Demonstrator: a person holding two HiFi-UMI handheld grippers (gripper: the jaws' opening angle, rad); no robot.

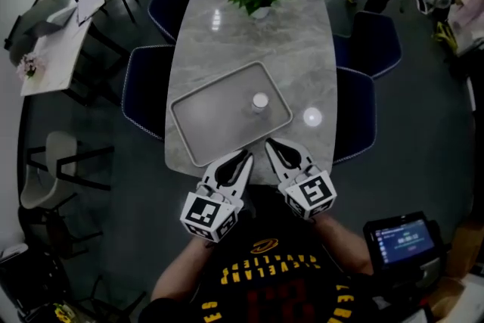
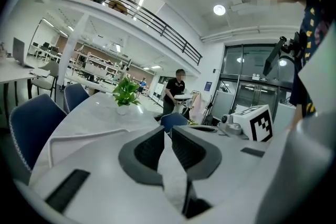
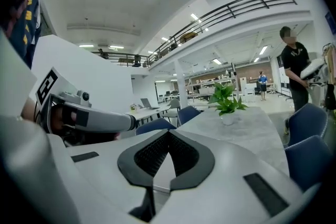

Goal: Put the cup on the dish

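Only the head view shows the cup, upright on the dish near its right rim. Both gripper views look past it, over the worktop, to a potted plant. The left hand-held gripper and right hand-held gripper are closed and empty.

A small pale cup stands upright on a flat grey rectangular dish with rounded corners and a raised rim, toward its 3 o'clock side, the dish lying slightly askew at the 6 o'clock end of a grey marbled table.
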